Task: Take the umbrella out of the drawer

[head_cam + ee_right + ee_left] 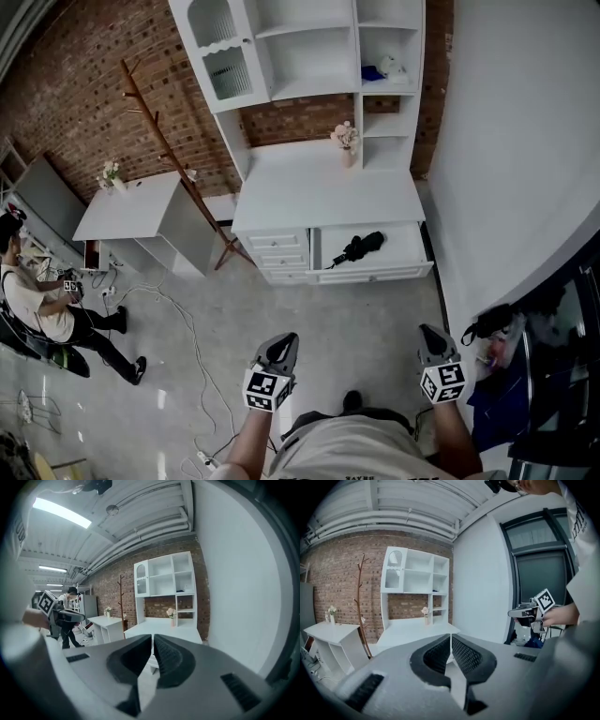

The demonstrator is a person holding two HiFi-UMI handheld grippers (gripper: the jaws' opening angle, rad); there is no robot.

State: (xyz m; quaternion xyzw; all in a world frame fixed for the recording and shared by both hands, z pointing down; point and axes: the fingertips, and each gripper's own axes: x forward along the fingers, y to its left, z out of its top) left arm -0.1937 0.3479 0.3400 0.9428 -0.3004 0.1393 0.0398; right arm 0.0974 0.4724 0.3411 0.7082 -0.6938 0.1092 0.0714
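A black folded umbrella (356, 248) lies in the open right-hand drawer (412, 255) of the white desk (328, 197) with a hutch. Both grippers hang over the floor well short of the desk, at the person's waist. My left gripper (281, 341) is shut with nothing in it; its jaws (450, 637) meet in the left gripper view. My right gripper (431, 334) is shut and holds nothing either, jaws (153, 637) together. The desk top (417, 629) shows beyond the left jaws, and the desk top (161, 626) beyond the right ones. The umbrella is hidden in both gripper views.
A wooden coat rack (178, 169) leans left of the desk, beside a small white table (122, 211). A person (37, 305) sits at far left. Cables (192, 356) trail on the floor. A white wall (506, 141) and a black bag (487, 323) are on the right.
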